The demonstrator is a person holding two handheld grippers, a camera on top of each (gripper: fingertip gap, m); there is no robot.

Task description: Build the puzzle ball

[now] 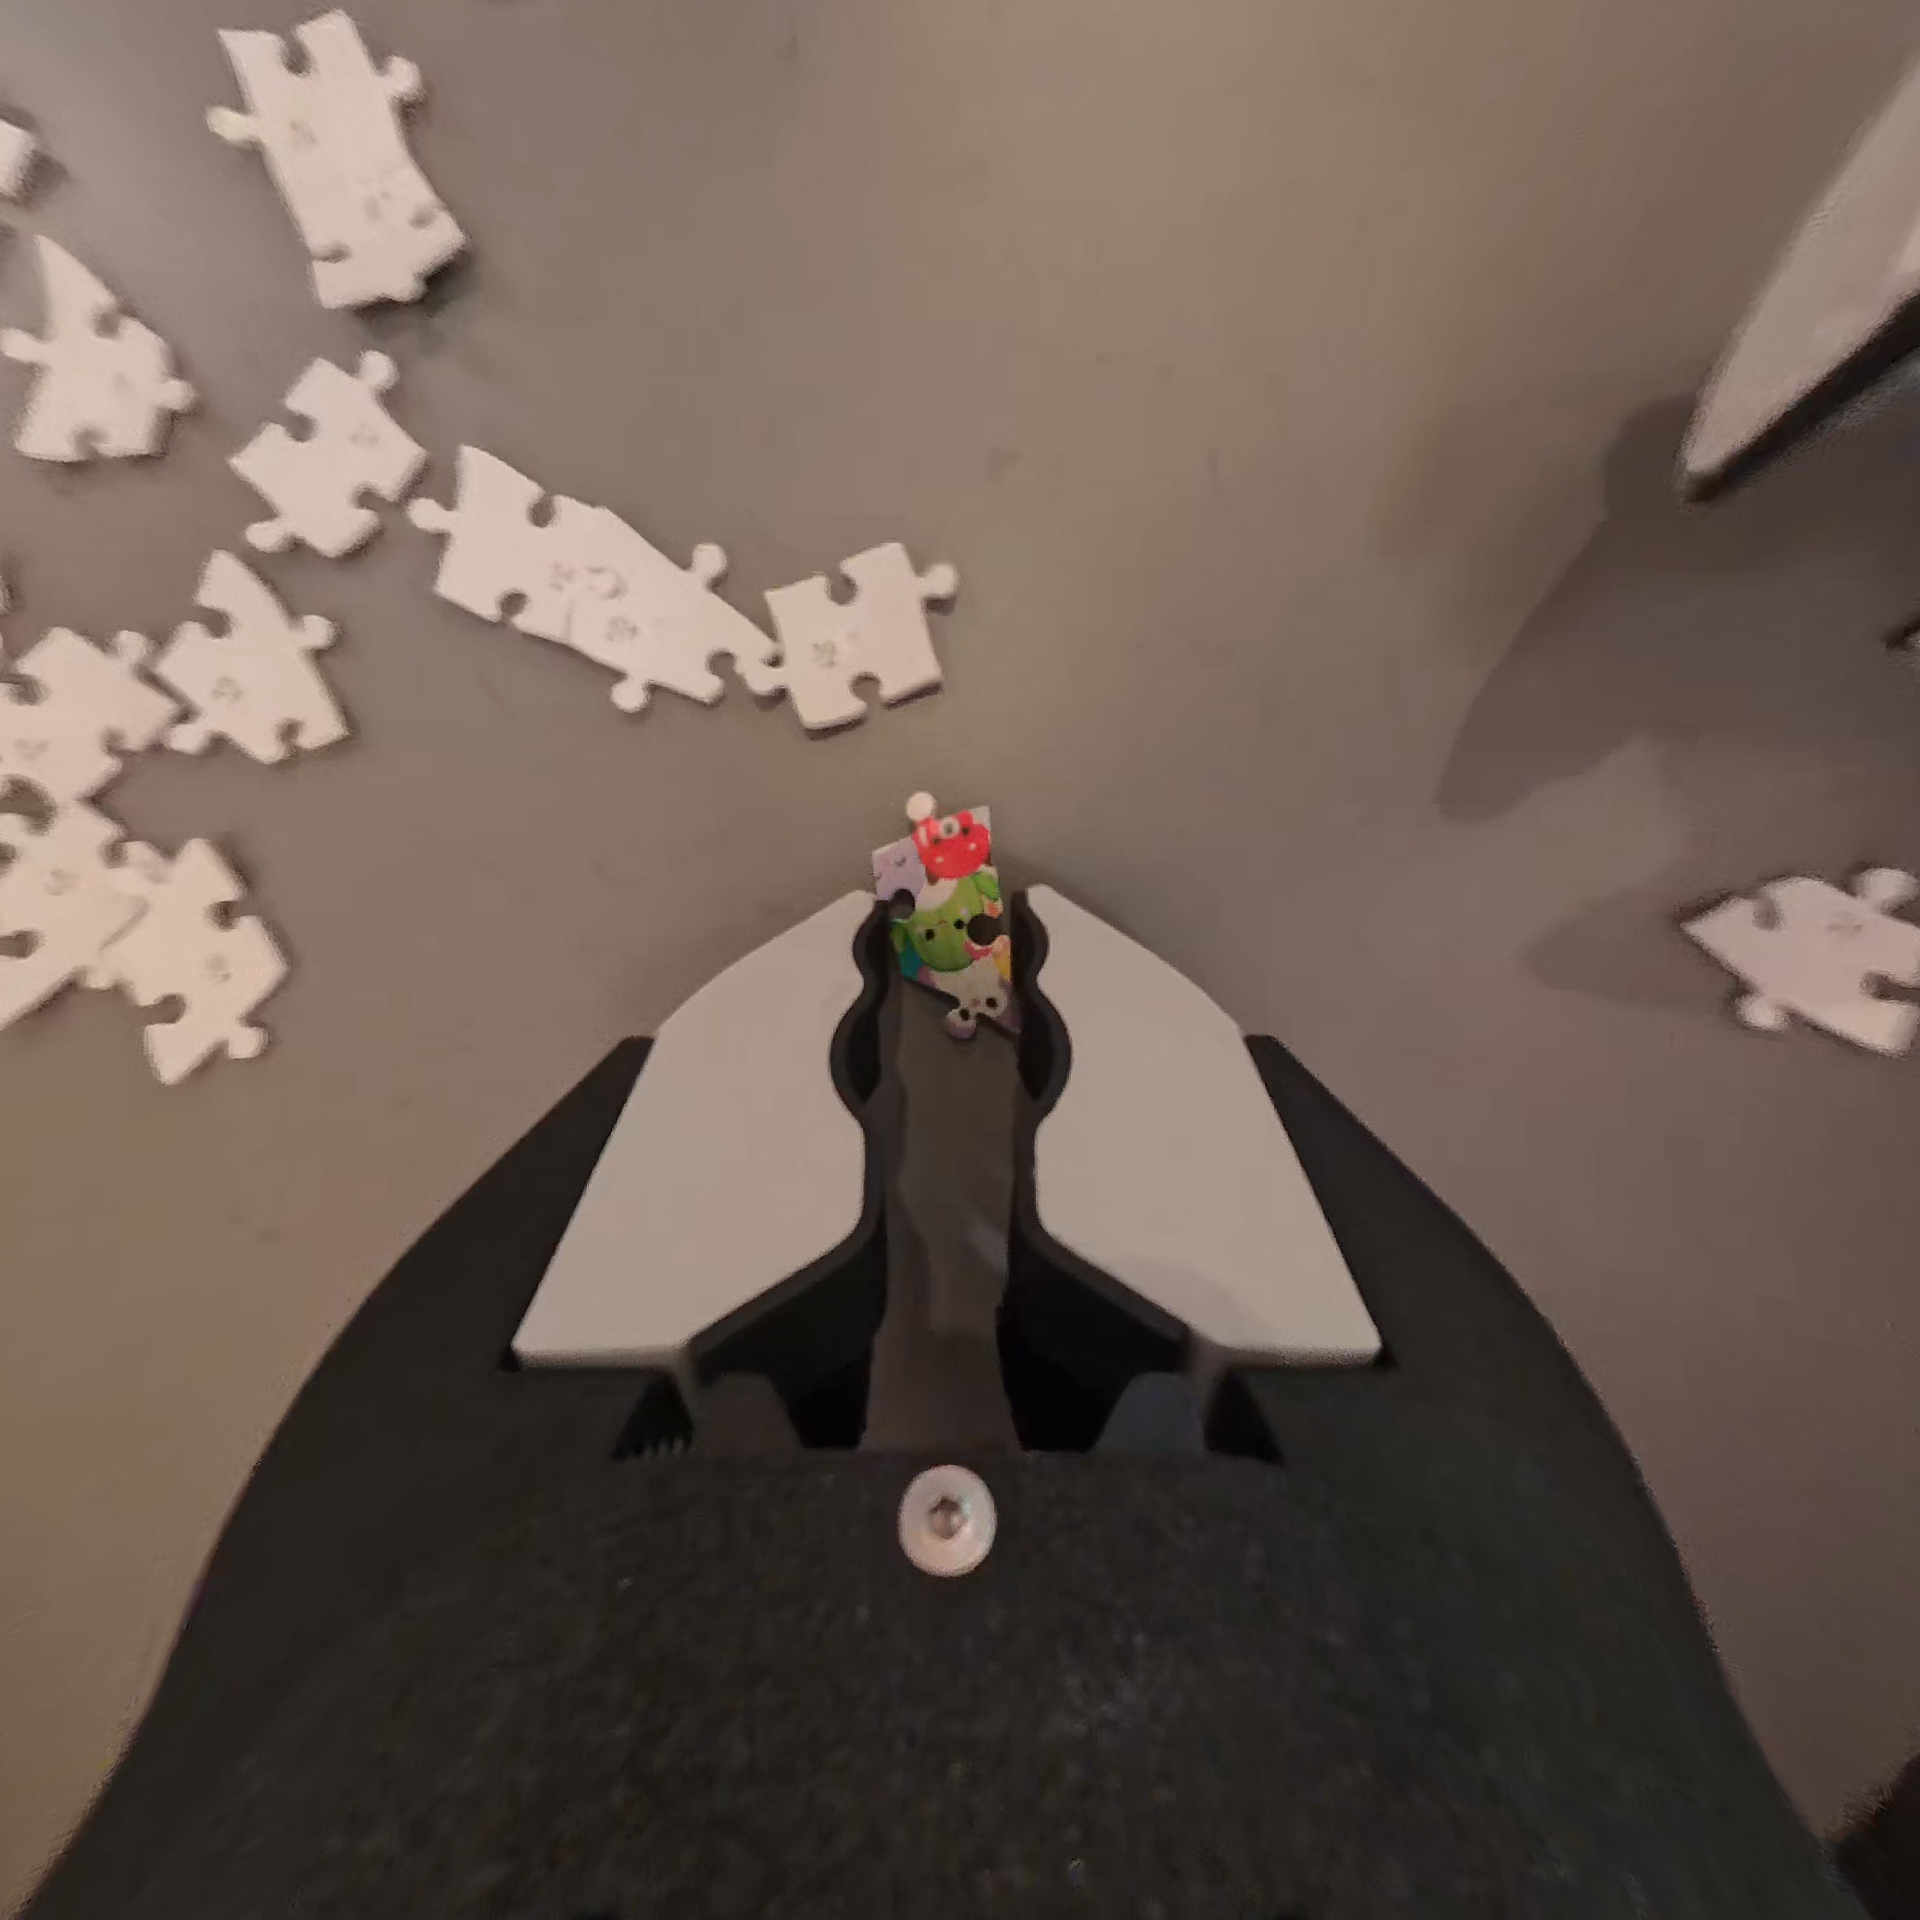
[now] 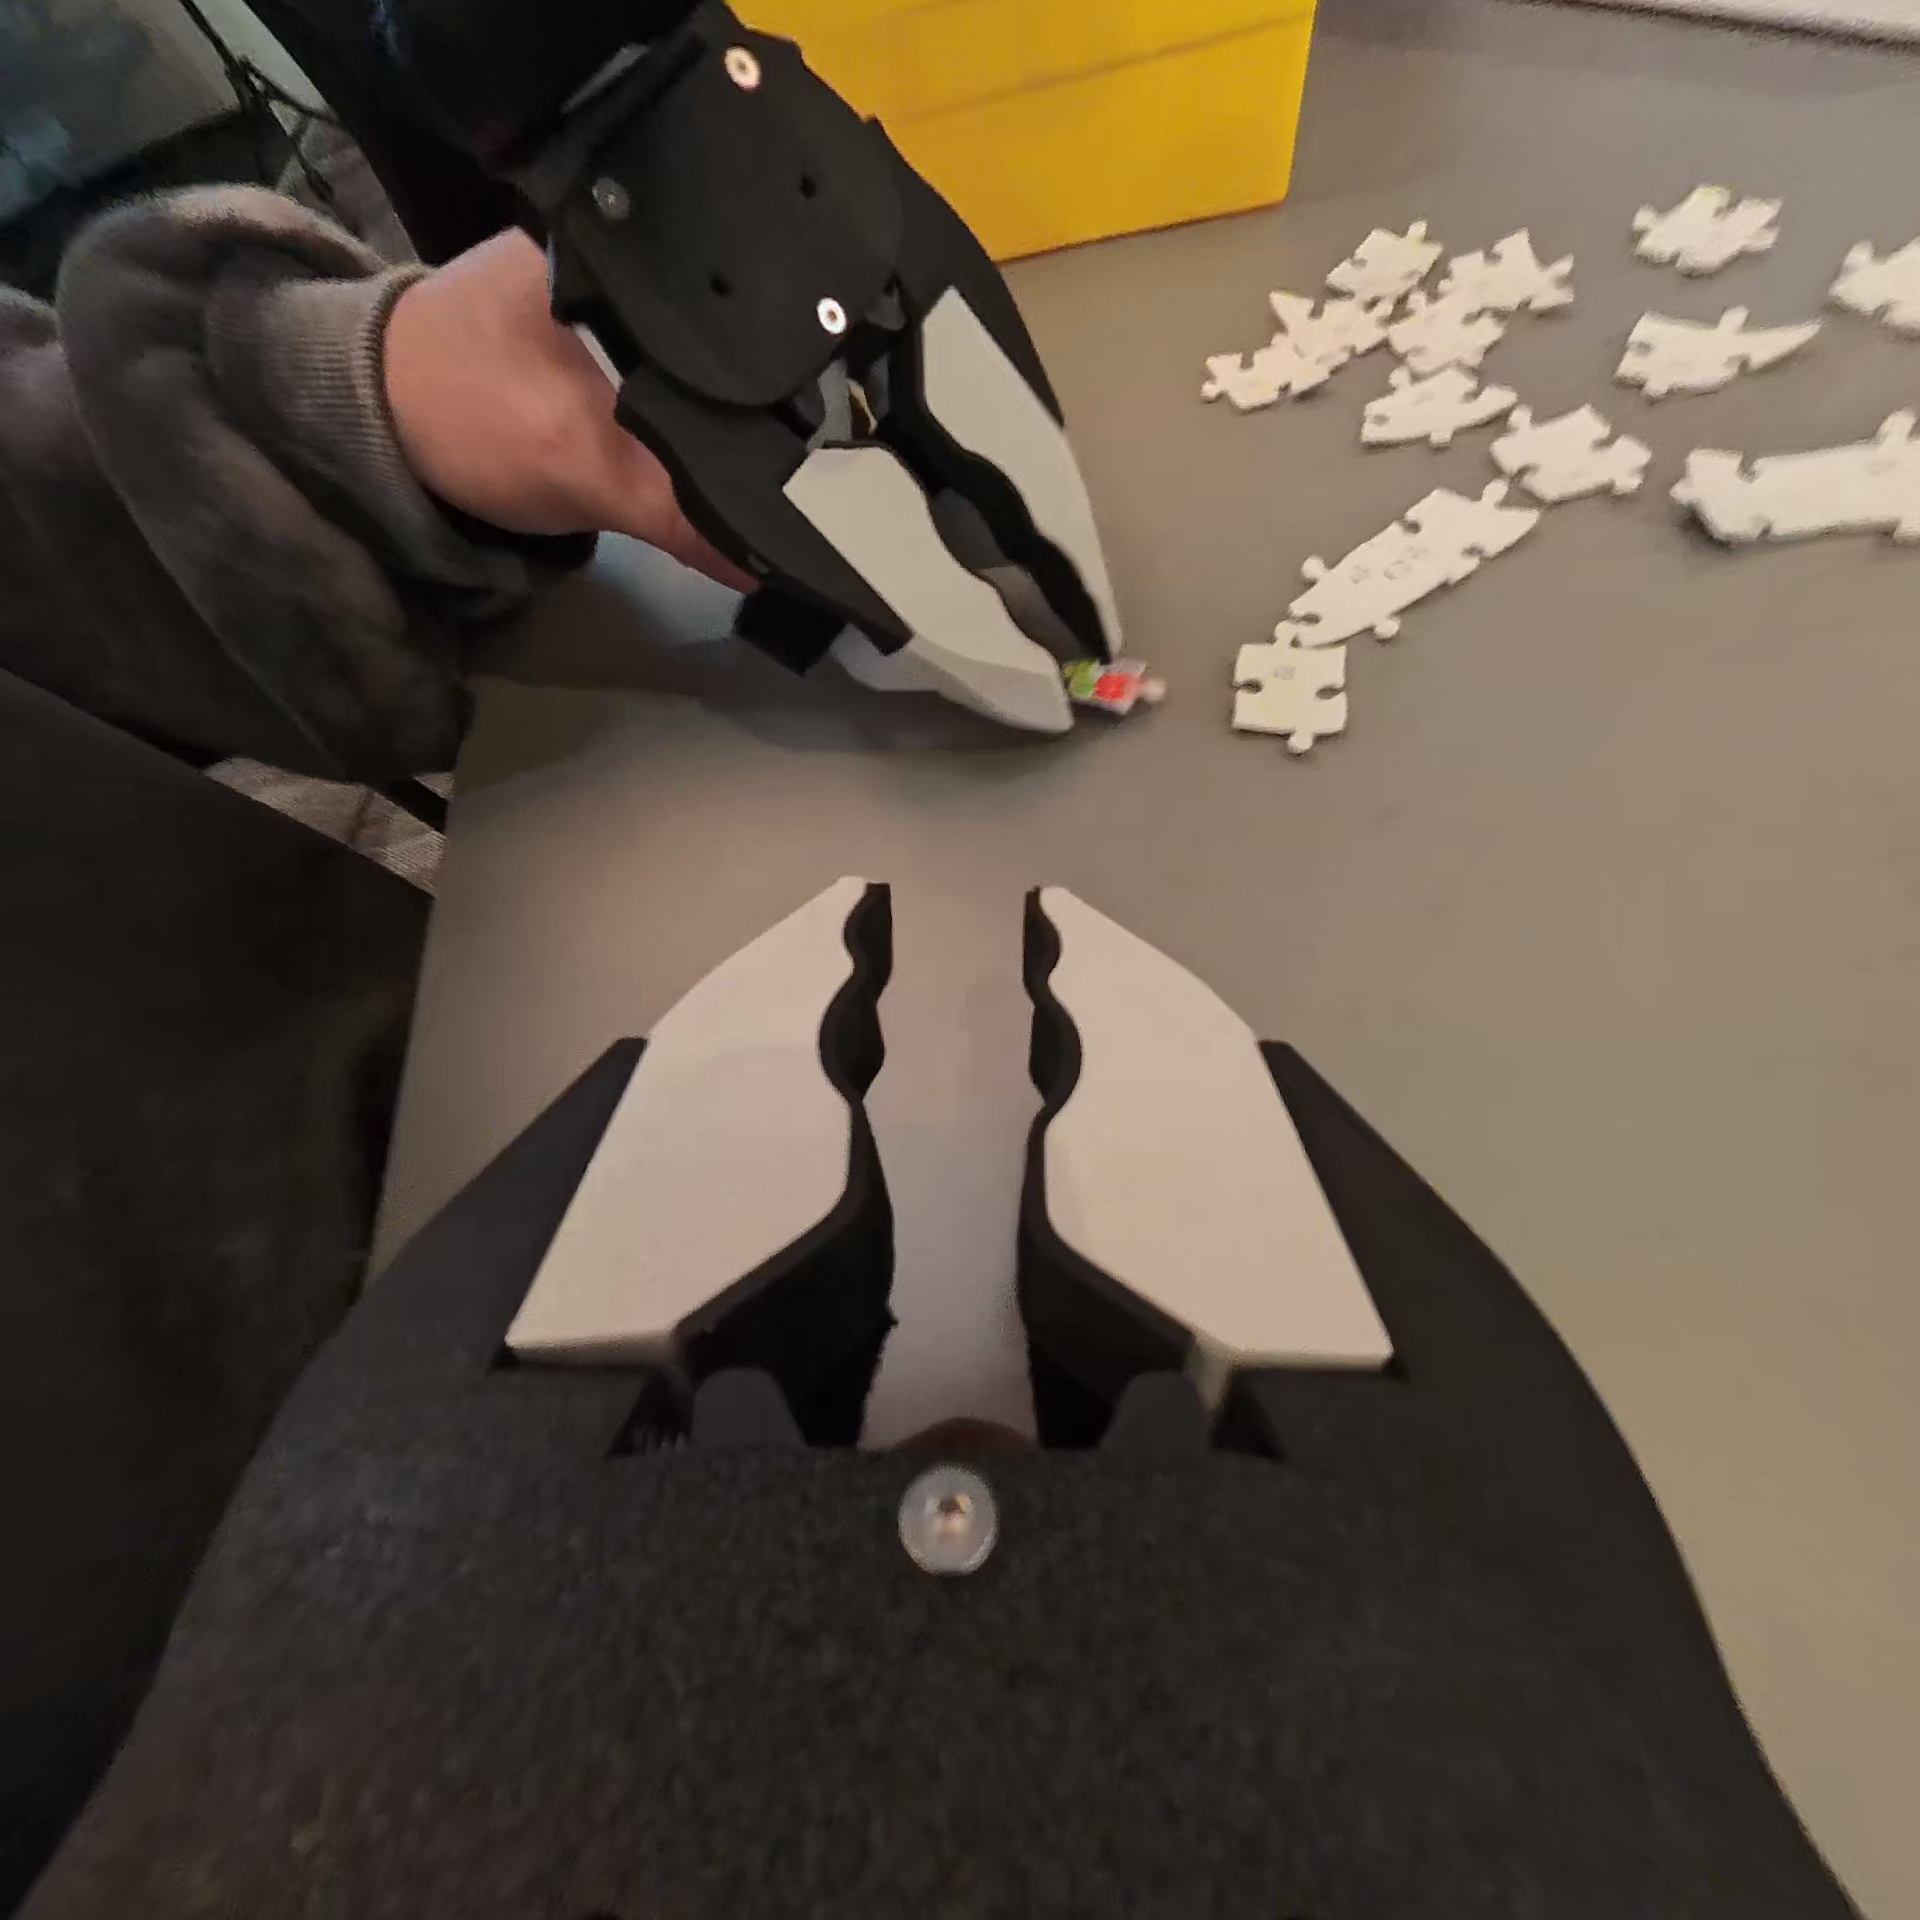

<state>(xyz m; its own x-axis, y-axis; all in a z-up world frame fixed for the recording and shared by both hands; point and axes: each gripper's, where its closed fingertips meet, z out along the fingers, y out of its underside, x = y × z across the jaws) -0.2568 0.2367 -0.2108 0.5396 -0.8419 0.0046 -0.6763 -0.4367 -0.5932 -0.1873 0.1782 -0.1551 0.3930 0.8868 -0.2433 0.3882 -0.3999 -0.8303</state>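
Early step, by the look of it: one piece point(image 1: 948, 914) is being gripped edge-on in left claw point(image 1: 951, 914), printed side showing, tip low over grey counter point(image 1: 1247, 416). Right claw point(image 2: 956, 904) is being held released, nothing between fingers, well back from left. White pieces point(image 1: 582, 582) are lying face-down, some joined in short strips; no ball formed yet. Next move likely calls for mating piece being found, tabs being aligned. Yellow box point(image 2: 1091, 125) is standing behind; contents hidden.
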